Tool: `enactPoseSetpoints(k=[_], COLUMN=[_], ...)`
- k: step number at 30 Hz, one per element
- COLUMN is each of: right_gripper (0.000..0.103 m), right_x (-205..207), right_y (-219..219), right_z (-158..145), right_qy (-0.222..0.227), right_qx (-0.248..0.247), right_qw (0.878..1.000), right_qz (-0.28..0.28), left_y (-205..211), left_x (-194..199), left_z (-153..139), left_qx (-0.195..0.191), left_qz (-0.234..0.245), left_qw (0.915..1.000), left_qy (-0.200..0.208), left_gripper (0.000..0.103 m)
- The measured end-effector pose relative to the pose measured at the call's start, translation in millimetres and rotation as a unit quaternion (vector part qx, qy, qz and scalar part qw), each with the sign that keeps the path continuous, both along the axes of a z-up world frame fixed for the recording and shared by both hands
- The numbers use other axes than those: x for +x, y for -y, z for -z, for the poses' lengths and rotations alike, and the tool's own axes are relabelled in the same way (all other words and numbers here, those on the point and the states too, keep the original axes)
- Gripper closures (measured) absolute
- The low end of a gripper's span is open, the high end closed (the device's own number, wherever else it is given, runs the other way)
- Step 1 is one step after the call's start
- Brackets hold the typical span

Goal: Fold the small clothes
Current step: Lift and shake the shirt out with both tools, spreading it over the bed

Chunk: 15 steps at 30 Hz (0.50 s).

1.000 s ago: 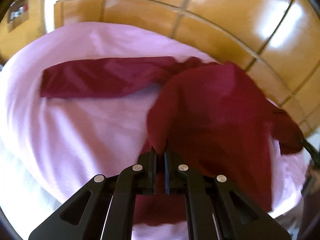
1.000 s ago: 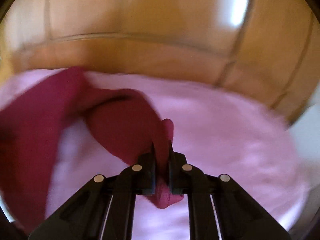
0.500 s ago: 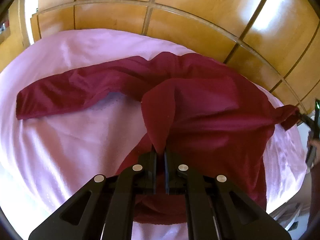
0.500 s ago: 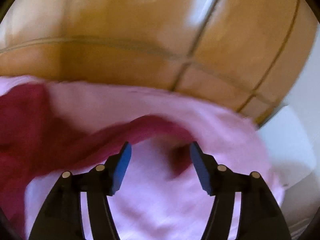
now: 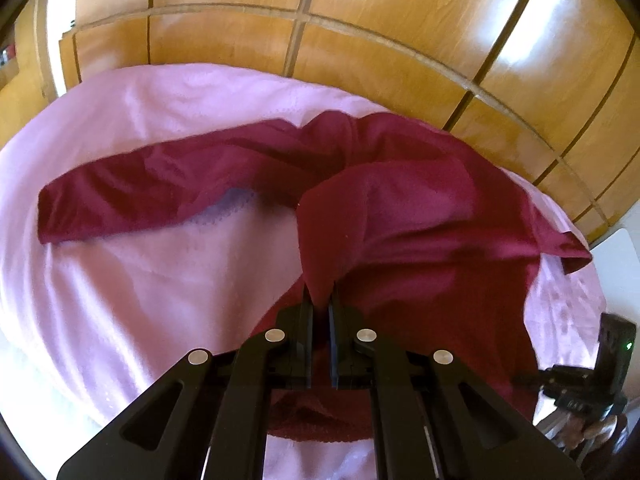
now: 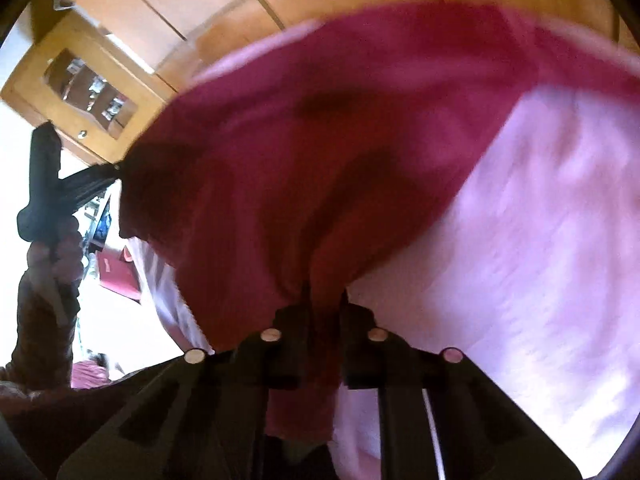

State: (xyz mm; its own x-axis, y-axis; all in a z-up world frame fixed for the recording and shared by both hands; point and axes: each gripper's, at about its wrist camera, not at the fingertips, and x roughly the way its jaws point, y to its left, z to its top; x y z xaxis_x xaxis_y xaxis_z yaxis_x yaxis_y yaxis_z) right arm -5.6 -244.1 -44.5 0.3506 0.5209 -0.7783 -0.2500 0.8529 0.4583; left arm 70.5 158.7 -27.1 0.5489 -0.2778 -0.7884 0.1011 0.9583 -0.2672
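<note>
Both grippers are on the cloth now: the left gripper (image 5: 320,304) is clamped tight on a peak of the maroon garment (image 5: 420,248), lifting that edge off the pink sheet (image 5: 160,272), while the right gripper (image 6: 324,300) has its jaws pinched on a bunch of the same garment (image 6: 320,140), though that view is blurred with motion. The garment lies spread across the sheet, one long sleeve (image 5: 140,196) stretched out flat to the left, the body heaped toward the right, the wooden panelling (image 5: 400,20) behind. This looks like the lift-and-carry stage of a fold, with two corners held. Next move, by my reading: bring both held edges across together, level, and lay them down over the body without dragging the flat sleeve askew.
</note>
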Motion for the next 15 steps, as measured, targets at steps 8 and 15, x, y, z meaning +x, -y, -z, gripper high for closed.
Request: enactPoseSetpoints(k=[8,15], right_gripper=[0.096,0.088], right_x=[-43,-62], right_y=[76,91], right_z=[-78,22], right_qy=[0.087,-0.040], right_qx=[-0.098,-0.178], right_qw=[0.991,0.983], right_qz=[0.020,0.010], left_y=[-10,21], left_x=[-30,-55], left_z=[-22,52], left_qx=[-0.066,0.010], left_qz=[0.043,0.071], left_qw=[0.9968,0.9934], left_qy=[-0.006,-0.090], left_gripper=[0.098,0.098])
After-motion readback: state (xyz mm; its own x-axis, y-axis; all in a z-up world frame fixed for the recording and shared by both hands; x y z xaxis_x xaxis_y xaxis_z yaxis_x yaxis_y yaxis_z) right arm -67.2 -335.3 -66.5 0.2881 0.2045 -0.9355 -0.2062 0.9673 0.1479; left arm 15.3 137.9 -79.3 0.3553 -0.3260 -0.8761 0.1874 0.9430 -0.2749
